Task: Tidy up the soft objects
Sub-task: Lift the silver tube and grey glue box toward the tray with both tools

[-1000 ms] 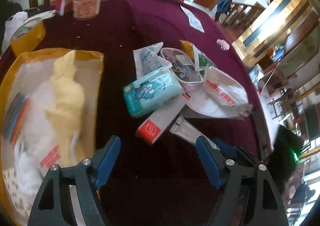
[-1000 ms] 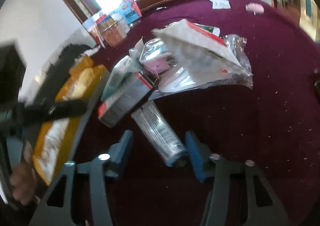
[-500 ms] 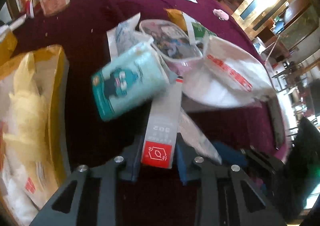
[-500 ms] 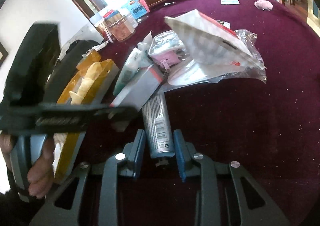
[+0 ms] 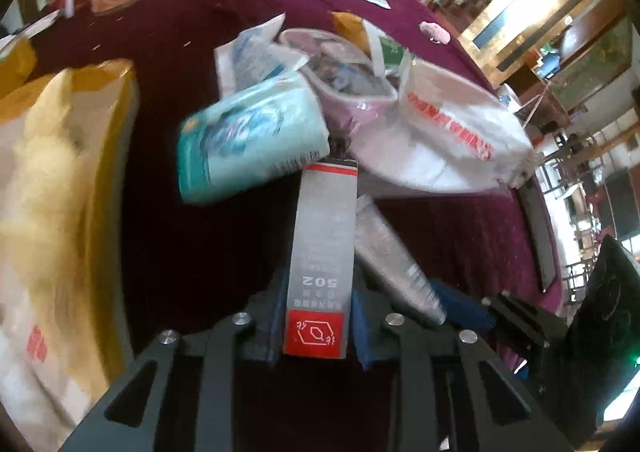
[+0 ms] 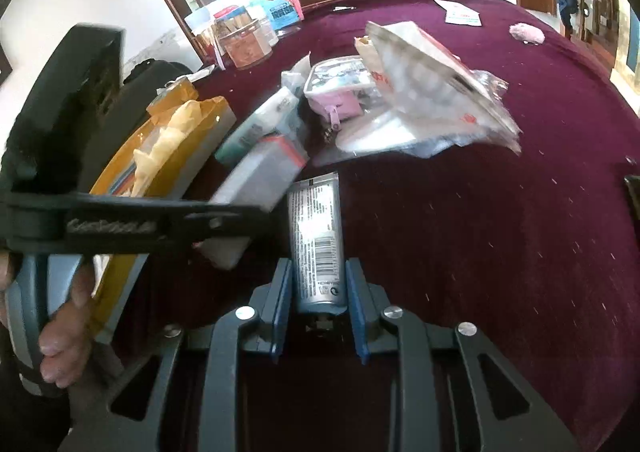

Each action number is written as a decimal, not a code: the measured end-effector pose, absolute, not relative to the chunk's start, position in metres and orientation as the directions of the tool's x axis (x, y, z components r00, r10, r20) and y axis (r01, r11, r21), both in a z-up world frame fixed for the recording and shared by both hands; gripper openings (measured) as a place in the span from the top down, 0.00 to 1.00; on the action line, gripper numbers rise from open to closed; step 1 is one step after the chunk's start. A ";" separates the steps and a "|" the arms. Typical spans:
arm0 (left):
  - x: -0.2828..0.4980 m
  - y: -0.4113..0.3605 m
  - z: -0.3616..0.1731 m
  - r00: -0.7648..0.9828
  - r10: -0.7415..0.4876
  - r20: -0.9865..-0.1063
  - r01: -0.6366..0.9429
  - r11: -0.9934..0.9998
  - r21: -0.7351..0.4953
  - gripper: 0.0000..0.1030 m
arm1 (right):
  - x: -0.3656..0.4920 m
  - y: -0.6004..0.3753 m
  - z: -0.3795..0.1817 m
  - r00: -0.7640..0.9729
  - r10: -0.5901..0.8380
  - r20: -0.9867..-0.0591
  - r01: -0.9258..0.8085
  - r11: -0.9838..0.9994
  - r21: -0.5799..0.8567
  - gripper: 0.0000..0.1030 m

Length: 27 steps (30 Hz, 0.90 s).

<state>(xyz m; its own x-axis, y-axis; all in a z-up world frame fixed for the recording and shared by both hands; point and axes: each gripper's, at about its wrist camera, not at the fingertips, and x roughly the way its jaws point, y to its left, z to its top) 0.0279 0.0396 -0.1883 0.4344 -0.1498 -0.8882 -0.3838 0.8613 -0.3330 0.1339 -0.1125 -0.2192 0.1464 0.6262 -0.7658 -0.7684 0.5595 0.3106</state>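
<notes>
My left gripper (image 5: pixel 316 326) is shut on a long grey box with a red end (image 5: pixel 322 252), which also shows in the right wrist view (image 6: pixel 256 187). My right gripper (image 6: pixel 318 308) is shut on the cap end of a silver squeeze tube (image 6: pixel 316 240); the tube also shows in the left wrist view (image 5: pixel 394 256). A teal tissue pack (image 5: pixel 248 141) rests against the box's far end. Behind lie a pink clear pouch (image 5: pixel 340 79) and a white bag with red print (image 5: pixel 444 131). A yellow-rimmed bin (image 5: pixel 120 99) with soft yellow and white items stands at the left.
The table has a maroon cloth (image 6: pixel 480 232). Jars and packets (image 6: pixel 244 39) stand at the far edge. A small pink object (image 6: pixel 528 31) and a paper slip (image 6: pixel 462 13) lie far right. The left gripper's body and hand (image 6: pixel 68 211) are close on the right gripper's left.
Both grippers moved forward and closed: the left onto the grey box, the right onto the silver tube. The box and tissue pack have shifted since a second ago.
</notes>
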 end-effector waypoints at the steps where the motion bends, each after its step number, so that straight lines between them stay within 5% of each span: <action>1: 0.023 0.039 -0.188 0.437 -0.141 -0.888 -0.395 0.857 -0.330 0.72 | 0.132 -0.116 -0.219 0.149 0.620 -0.770 -0.763 0.567 0.309 0.75; 6: -0.023 0.019 -0.184 0.412 -0.223 -0.883 -0.355 0.854 -0.381 0.65 | 0.128 -0.120 -0.219 0.161 0.611 -0.775 -0.740 0.594 0.315 0.73; 11: -0.029 0.007 -0.179 0.424 -0.113 -0.899 -0.352 0.894 -0.278 0.61 | 0.122 -0.111 -0.219 0.211 0.596 -0.775 -0.744 0.612 0.267 0.72; 19: -0.021 0.008 -0.184 0.445 -0.049 -0.894 -0.361 0.904 -0.229 0.73 | 0.113 -0.118 -0.218 0.254 0.592 -0.765 -0.737 0.630 0.243 0.75; 27: -0.068 0.022 -0.146 0.578 -0.143 -0.804 -0.393 0.814 -0.428 0.73 | 0.085 -0.124 -0.166 0.221 0.760 -0.612 -0.783 0.512 0.354 0.75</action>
